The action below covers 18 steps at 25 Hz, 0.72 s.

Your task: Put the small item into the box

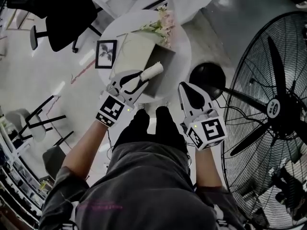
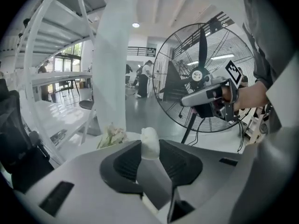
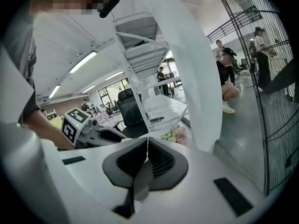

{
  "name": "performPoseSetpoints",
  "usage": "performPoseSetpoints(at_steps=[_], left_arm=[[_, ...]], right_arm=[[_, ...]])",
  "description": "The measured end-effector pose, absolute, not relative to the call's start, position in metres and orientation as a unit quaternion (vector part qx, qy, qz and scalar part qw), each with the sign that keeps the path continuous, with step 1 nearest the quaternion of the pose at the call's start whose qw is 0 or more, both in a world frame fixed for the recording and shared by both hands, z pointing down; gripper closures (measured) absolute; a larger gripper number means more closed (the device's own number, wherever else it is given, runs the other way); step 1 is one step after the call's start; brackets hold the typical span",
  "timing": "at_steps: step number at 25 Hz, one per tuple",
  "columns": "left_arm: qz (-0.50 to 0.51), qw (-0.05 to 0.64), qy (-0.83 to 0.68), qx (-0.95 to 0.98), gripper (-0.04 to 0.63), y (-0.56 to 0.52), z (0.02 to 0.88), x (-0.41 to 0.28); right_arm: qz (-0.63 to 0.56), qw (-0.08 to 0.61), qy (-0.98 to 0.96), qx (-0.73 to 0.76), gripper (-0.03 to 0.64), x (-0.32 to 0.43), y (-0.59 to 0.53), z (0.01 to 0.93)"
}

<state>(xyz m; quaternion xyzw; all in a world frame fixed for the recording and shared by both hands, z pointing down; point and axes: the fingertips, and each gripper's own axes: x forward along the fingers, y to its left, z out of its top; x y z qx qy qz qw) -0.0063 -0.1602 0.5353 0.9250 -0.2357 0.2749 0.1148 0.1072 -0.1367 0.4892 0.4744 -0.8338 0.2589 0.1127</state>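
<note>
The small item (image 1: 152,72) is a white, roll-shaped piece, and my left gripper (image 1: 140,79) is shut on it. It sticks out past the jaws over the near edge of the open box (image 1: 165,57) on the round white table (image 1: 182,47). In the left gripper view the white item (image 2: 150,143) stands pinched between the dark pads. My right gripper (image 1: 190,93) hovers just right of the table's near edge with its jaws together and nothing in them. The right gripper view shows the same right gripper (image 3: 147,147) shut.
A bunch of pale flowers (image 1: 162,24) and a small framed picture (image 1: 105,53) share the table with the box. A large black floor fan (image 1: 273,104) stands close on the right, and its round base (image 1: 207,78) is beside the table. Black office chairs (image 1: 57,18) stand at the left.
</note>
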Motion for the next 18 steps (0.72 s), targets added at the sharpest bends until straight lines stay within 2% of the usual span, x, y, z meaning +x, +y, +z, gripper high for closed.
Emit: performPoseSetpoints(at_steps=[10, 18], left_arm=[[0.36, 0.086, -0.19, 0.909, 0.465, -0.178, 0.601, 0.015], [0.423, 0.024, -0.156, 0.892, 0.465, -0.187, 0.635, 0.033]], right_arm=[[0.293, 0.118, -0.82, 0.477, 0.594, 0.124, -0.14, 0.523], [0.305, 0.125, -0.813, 0.48, 0.594, 0.137, -0.133, 0.539]])
